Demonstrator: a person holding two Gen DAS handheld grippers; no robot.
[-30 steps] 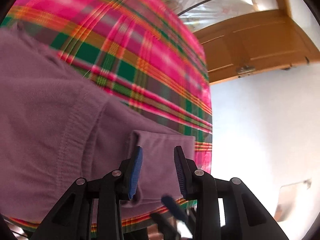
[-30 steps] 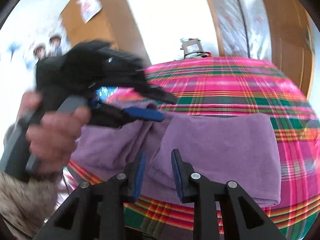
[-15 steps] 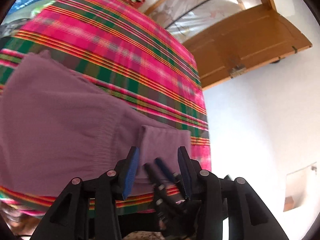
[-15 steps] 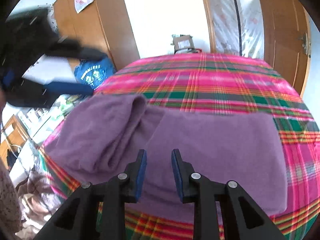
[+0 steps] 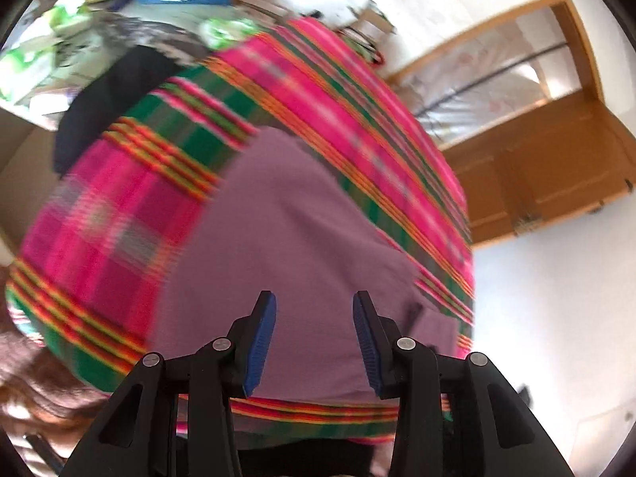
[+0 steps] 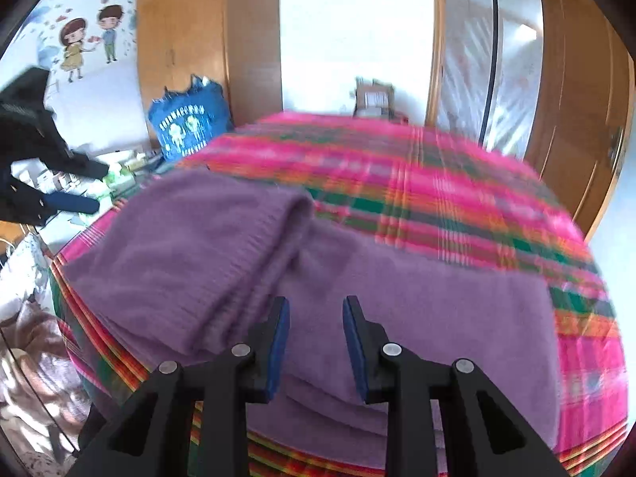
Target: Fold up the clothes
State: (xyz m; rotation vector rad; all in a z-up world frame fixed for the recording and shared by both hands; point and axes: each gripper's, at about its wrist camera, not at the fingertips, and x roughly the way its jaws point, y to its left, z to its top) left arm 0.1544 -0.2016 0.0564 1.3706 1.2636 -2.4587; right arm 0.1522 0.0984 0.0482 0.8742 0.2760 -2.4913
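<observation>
Lying folded, purple sweater, plaid cloth

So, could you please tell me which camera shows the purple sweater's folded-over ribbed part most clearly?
The right wrist view: the purple sweater fills the foreground fairly sharply, its ribbed fold lying on top at the left. The left wrist view shows the same sweater only as a blurred purple patch on the plaid cloth, no ribbing visible.
</observation>
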